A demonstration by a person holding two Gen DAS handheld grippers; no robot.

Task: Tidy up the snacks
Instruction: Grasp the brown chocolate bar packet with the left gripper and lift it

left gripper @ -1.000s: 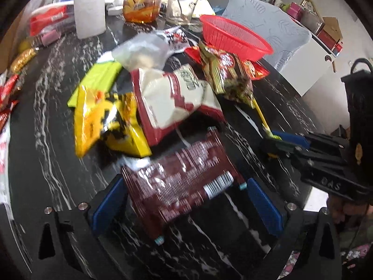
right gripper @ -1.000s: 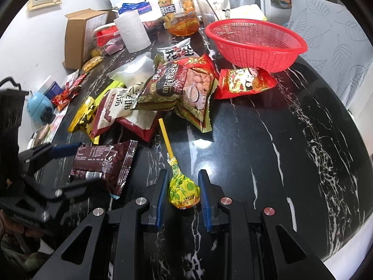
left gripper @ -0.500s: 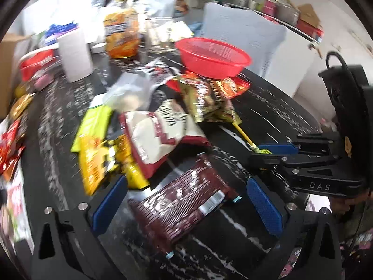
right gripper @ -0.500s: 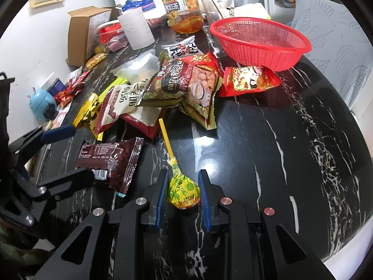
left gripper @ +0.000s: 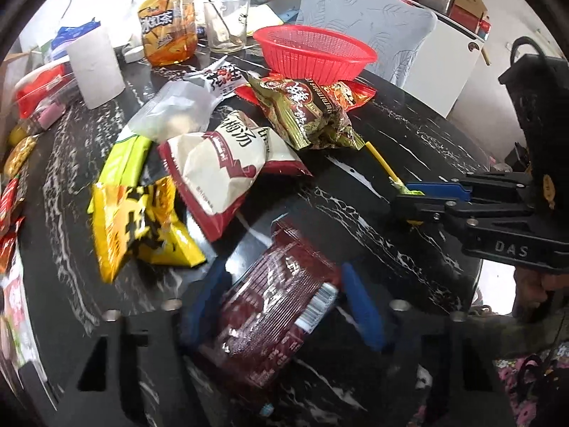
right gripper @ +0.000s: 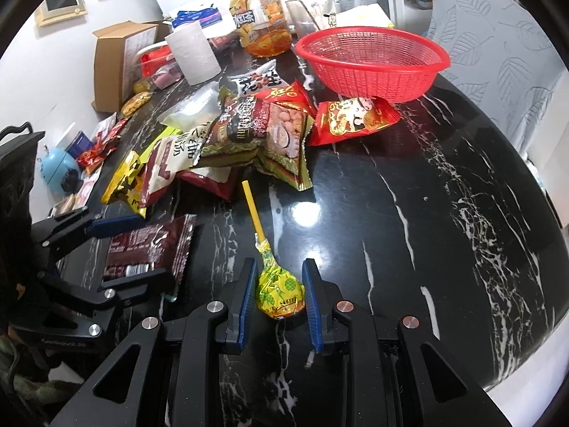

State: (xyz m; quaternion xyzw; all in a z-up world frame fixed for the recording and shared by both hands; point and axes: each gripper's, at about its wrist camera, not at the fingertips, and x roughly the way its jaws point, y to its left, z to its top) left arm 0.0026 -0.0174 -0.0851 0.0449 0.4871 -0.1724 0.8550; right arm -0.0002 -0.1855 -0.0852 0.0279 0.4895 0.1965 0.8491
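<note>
Showing only in right view: lollipop (right gripper: 279, 293) head between fingers (right gripper: 249, 299).

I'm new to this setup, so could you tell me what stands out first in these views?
A bright red basket sits empty at the far side of the black marble table, with a heap of snack bags before it. Nearer, the right tool brackets a yellow lollipop, while the left tool straddles a maroon packet.

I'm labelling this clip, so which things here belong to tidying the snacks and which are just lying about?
Job:
red basket
dark red packet between the left gripper fingers
yellow lollipop between the right gripper fingers
heap of snack bags

Lying about:
paper roll
tea bottle
glass
cardboard box
</note>
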